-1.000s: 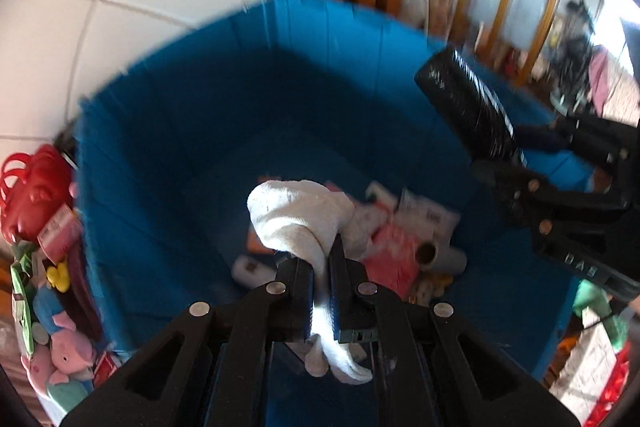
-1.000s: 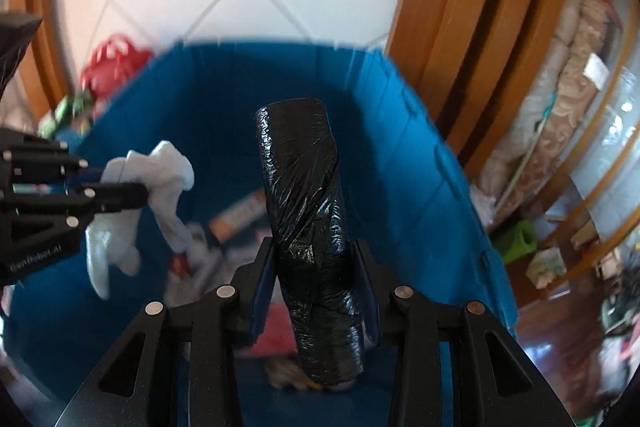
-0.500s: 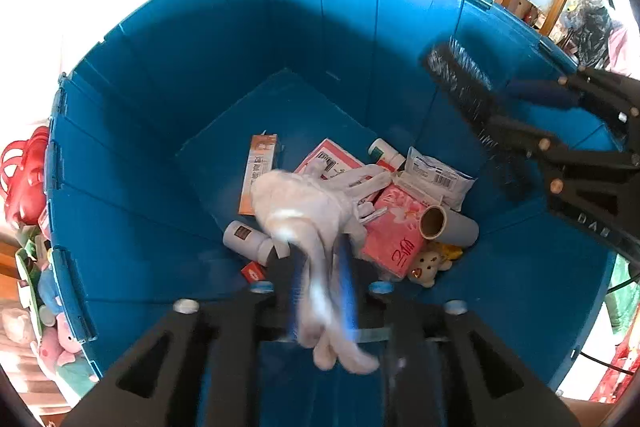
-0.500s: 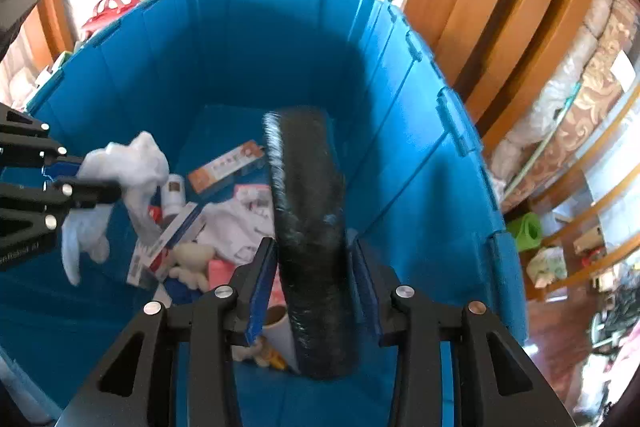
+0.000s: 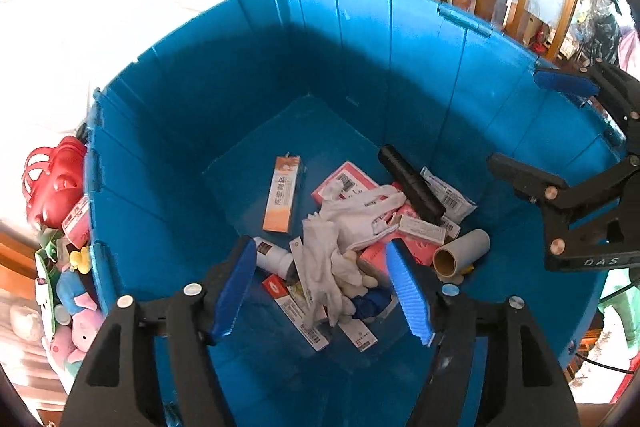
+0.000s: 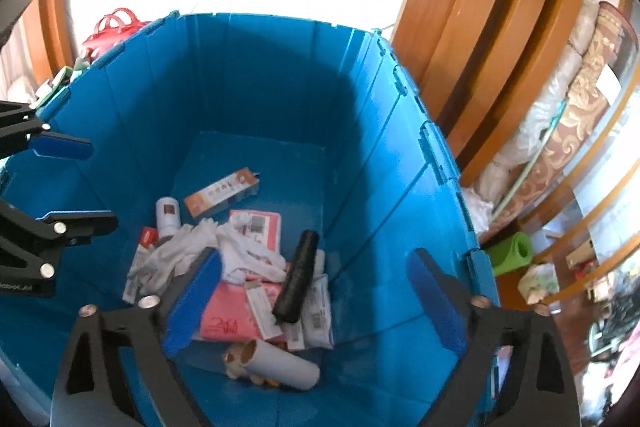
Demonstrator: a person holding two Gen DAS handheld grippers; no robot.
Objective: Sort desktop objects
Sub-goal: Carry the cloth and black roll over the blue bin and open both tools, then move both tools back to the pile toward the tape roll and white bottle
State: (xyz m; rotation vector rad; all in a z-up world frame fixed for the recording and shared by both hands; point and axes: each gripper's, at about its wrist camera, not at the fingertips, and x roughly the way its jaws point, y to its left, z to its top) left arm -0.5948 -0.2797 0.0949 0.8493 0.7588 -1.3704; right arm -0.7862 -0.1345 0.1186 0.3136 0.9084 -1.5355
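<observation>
Both grippers hang over the blue bin (image 5: 160, 131) with nothing between their pads; the left gripper (image 5: 322, 285) stands about half open, its jaws having just been opening, and the right gripper (image 6: 316, 303) gapes wide, its jaws also having just been opening; the white gloves (image 5: 344, 227) lie on the bin floor below the left gripper, draped over pink packets (image 6: 224, 319) and boxes near the floor's middle; the black roll (image 6: 298, 277) lies beside them toward the bin's right wall, under the right gripper, resting across white packets; a cardboard tube (image 6: 280, 365) lies at the near edge of the floor; a second ago the left gripper pinched the gloves and the right clamped the roll above the bin; both now lie loose inside
</observation>
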